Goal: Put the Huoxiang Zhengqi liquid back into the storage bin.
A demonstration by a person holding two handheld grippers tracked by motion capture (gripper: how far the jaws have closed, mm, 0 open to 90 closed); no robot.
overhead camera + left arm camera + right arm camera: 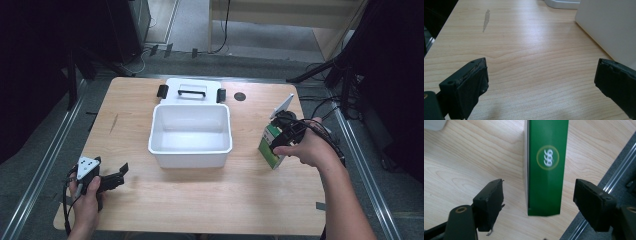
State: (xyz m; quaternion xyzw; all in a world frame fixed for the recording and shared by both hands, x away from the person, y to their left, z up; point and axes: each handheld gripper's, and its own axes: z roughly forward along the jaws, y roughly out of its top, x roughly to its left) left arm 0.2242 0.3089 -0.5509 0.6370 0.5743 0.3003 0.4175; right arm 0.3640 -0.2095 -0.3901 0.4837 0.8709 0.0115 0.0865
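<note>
- The green box (pixel 270 145) stands on the table (pixel 200 200), near its right edge, right of the white bin (pixel 190 135).
- The right gripper (pixel 539 200) sits over the box, jaws on both sides, not touching it.
- The left gripper (pixel 541 85) rests near the left corner, jaws wide, holding nothing.
- The bin's lid (pixel 191 90) lies behind the bin.

tall green cardboard carton (pixel 547 167) with a white side panel and a round gold-ringed "999" mark; stands upright on the wooden tabletop (pixel 200 195), near its right edge, right of white tub (pixel 190 135).
</note>
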